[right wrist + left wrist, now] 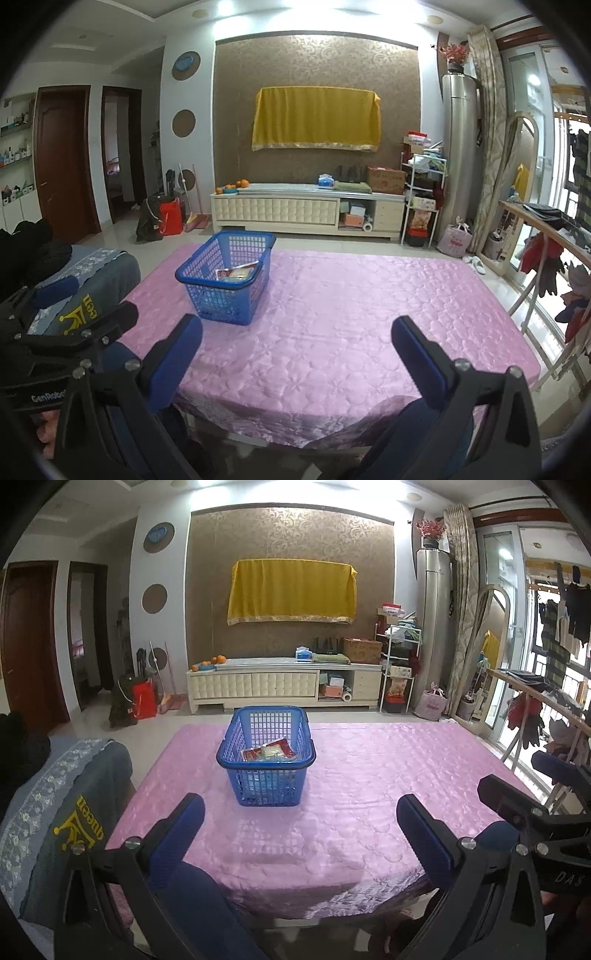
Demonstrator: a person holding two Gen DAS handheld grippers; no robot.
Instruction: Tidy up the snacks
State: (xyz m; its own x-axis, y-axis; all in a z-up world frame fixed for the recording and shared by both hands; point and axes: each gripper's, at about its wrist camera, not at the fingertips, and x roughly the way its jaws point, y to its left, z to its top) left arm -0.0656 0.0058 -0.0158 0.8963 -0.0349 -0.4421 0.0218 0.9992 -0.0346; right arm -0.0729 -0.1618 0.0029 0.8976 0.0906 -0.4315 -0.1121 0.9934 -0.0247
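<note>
A blue plastic basket stands on the pink-covered table, a little left of centre, with a few snack packets lying in its bottom. From the right wrist the same basket sits left of centre with the snack packets inside. My left gripper is open and empty, held back at the table's near edge, in line with the basket. My right gripper is open too, also near the front edge, to the basket's right. Each gripper shows at the edge of the other's view.
A grey cushion with yellow print lies at the table's left side. Beyond the table are a white TV cabinet, a yellow cloth on the wall and a clothes rack on the right.
</note>
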